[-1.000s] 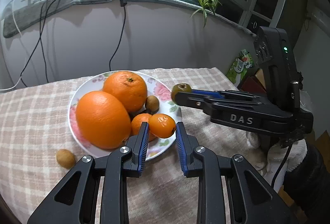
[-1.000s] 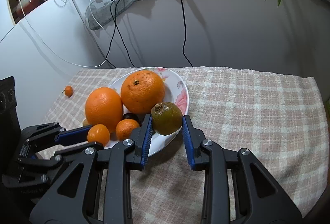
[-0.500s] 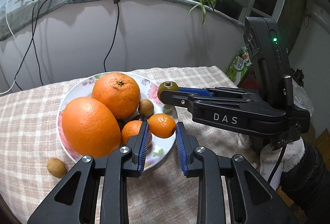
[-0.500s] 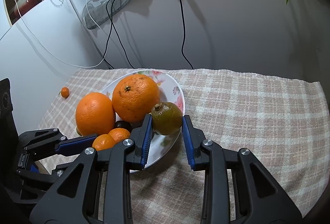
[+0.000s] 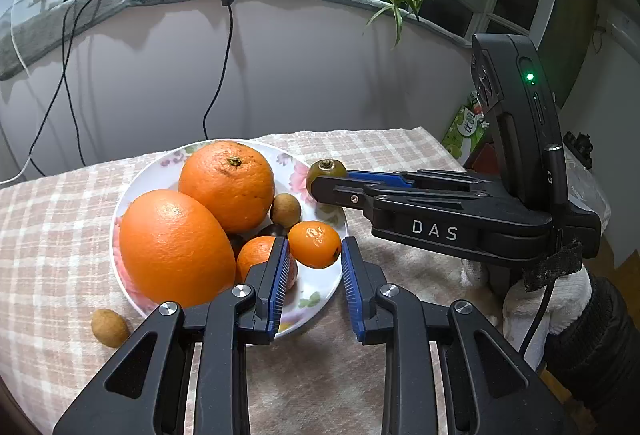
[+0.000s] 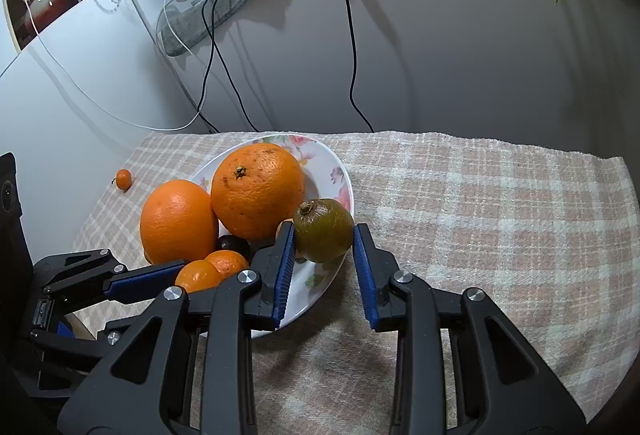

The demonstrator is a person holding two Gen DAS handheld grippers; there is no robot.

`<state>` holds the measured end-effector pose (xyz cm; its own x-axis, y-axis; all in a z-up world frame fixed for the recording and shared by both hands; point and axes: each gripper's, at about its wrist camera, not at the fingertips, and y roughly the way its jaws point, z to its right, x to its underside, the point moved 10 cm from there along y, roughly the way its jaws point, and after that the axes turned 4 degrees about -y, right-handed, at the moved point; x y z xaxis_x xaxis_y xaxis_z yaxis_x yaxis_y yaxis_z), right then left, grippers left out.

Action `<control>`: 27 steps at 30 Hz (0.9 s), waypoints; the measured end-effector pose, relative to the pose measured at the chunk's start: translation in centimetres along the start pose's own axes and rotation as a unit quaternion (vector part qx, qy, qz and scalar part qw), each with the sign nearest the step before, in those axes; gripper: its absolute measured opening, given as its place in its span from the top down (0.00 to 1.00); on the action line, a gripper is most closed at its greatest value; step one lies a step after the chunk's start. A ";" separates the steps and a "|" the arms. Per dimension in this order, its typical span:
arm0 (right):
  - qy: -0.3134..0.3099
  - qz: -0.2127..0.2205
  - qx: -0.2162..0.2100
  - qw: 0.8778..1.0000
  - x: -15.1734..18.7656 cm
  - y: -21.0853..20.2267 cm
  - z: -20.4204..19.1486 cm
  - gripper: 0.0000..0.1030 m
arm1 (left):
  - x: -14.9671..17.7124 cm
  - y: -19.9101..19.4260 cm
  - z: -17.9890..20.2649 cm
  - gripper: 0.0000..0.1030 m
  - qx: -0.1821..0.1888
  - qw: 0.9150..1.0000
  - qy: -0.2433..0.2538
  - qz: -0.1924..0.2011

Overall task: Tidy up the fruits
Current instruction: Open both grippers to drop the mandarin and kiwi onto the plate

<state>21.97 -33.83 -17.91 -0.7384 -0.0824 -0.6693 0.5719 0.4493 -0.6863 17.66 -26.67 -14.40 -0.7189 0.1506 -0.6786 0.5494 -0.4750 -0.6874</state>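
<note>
"DAS" on right claw [image 5: 320, 181]

Left black plastic two-finger gripper [image 5: 312, 267] with ridged blue pads on its fingers [image 5: 279, 277] and silver screws at the joints. Right black plastic gripper [image 6: 323, 263] of the same build, white letters "DAS" on its side, carrying a black upright camera housing [image 5: 516, 119] with a green light. A black cable [image 5: 538, 319] hangs beneath it, beside a white glove [image 5: 536, 299] and dark sleeve [image 5: 592, 347].
</note>
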 end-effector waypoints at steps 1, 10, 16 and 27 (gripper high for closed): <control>0.000 0.001 0.000 1.000 0.0 -0.1 0.0 0.71 | 0.0 0.0 0.0 0.75 -0.001 1.000 0.000 0.000; 0.001 -0.001 -0.003 1.000 0.1 -0.1 -0.2 0.60 | -0.1 -0.3 -0.2 0.66 -0.007 1.000 -0.002 0.002; -0.002 0.009 0.002 1.000 -0.3 -0.8 -0.3 0.40 | -0.1 -0.5 -0.3 0.53 -0.010 1.000 -0.003 0.004; -0.004 0.016 0.003 1.000 -0.6 -1.3 -0.7 0.14 | -0.2 -1.0 -0.1 0.24 -0.027 1.000 0.002 0.008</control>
<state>21.38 -33.79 -16.42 -0.7167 -0.0746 -0.6934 0.5974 0.4473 -0.6656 17.26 -26.11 -13.63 -0.7088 0.1468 -0.6899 0.5826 -0.4295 -0.6900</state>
